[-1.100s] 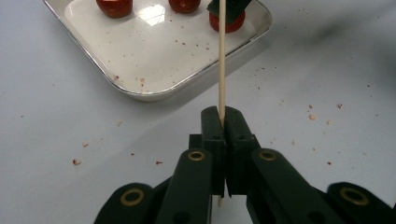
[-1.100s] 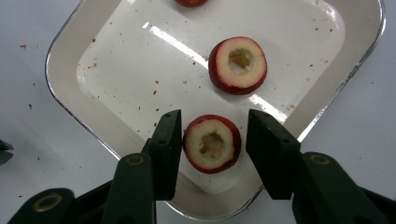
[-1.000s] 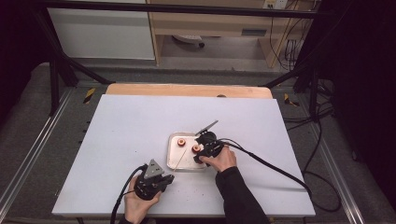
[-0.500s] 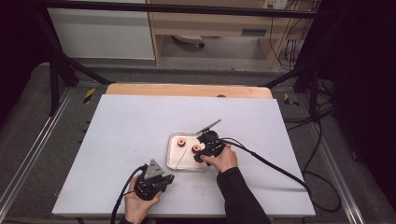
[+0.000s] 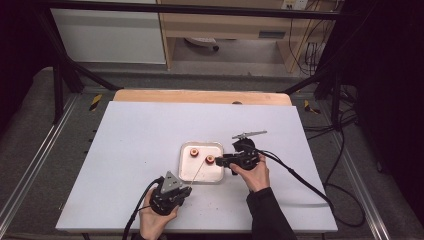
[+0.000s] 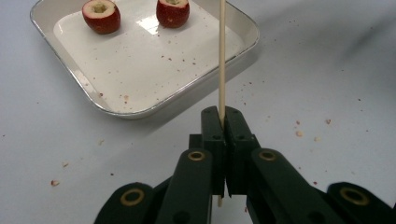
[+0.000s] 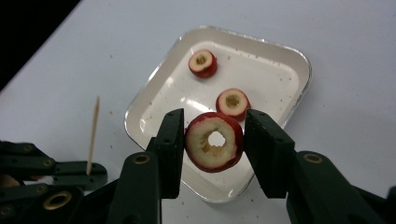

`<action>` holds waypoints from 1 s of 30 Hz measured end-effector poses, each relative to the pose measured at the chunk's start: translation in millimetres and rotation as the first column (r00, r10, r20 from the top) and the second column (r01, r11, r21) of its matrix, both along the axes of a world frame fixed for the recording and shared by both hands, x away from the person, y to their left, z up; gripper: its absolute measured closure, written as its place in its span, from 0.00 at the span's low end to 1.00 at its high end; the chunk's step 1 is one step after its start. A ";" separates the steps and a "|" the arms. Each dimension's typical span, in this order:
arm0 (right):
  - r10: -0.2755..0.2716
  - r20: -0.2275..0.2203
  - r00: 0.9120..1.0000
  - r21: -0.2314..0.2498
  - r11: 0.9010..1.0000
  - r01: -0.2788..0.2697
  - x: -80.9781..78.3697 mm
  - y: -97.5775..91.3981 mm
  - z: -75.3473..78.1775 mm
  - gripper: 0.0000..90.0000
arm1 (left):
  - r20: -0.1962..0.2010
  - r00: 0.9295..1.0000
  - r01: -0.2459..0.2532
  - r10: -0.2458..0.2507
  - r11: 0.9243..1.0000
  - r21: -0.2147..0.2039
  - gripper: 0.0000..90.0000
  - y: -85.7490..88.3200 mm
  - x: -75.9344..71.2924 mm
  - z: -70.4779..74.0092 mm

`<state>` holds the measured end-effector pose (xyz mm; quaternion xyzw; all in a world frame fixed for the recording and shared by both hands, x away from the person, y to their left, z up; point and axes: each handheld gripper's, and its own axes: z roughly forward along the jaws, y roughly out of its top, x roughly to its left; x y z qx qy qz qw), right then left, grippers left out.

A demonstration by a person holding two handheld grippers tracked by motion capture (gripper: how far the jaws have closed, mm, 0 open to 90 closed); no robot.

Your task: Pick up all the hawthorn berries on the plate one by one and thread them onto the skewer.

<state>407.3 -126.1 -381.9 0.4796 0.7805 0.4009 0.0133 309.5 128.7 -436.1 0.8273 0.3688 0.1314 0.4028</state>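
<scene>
From my seat the white tabletop looks speckled with reddish crumbs, and I can read no label or writing on anything on it. Nearest me, my left gripper is clenched on a thin wooden skewer, whose long axis runs straight away from the jaws, its far end pointing out over the corner of the white tray. In the high view that skewer slants from the left gripper up toward the tray. My right gripper grasps a cored red fruit ring between its pads, held above the tray's near edge with its hole facing the camera. Beyond it, two more cored fruit pieces lie in the tray, cut faces up.
</scene>
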 end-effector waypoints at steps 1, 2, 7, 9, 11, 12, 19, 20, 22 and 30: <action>0.000 0.000 1.000 0.000 1.000 0.000 0.0 0.0 0.0 0.66 | 0.001 1.000 -0.002 0.002 1.000 -0.004 0.98 -1.5 -0.2 0.1; -0.010 0.013 1.000 0.030 1.000 0.009 -1.5 -2.7 0.2 0.66 | 0.003 1.000 -0.002 0.002 1.000 -0.005 0.98 -2.6 -0.4 0.3; -0.074 0.089 0.993 0.169 0.984 0.058 -8.5 -14.8 1.1 0.66 | 0.006 1.000 -0.015 0.015 1.000 -0.012 0.98 -11.3 -1.9 0.4; -0.096 0.113 0.989 0.202 0.977 0.071 -10.3 -17.3 1.3 0.66 | 0.004 1.000 -0.018 0.018 1.000 -0.018 0.98 -12.7 -1.9 0.2; -0.106 0.123 0.987 0.218 0.973 0.077 -11.1 -18.3 1.2 0.66 | -0.001 1.000 -0.021 0.021 0.999 -0.028 0.98 -15.7 -2.2 0.0; -0.127 0.143 0.982 0.247 0.965 0.088 -12.6 -19.6 1.0 0.66 | -0.003 1.000 -0.024 0.024 0.999 -0.035 0.98 -17.1 -2.4 -0.1; -0.170 0.222 0.960 0.316 0.944 0.094 -17.4 -17.2 0.6 0.66 | -0.027 0.998 -0.052 0.050 0.995 -0.079 0.98 -30.5 -3.7 0.6; -0.170 0.222 0.960 0.316 0.944 0.094 -17.4 -17.2 0.6 0.66 | -0.027 0.998 -0.052 0.050 0.995 -0.079 0.98 -30.5 -3.7 0.6; -0.189 0.244 0.951 0.355 0.930 0.094 -19.3 -14.7 -0.4 0.66 | -0.038 0.998 -0.061 0.057 0.993 -0.105 0.98 -34.5 -3.1 0.3; -0.231 0.268 0.935 0.423 0.900 0.101 -22.2 -12.6 -2.1 0.66 | -0.053 0.996 -0.076 0.068 0.985 -0.154 0.98 -39.8 -1.4 0.4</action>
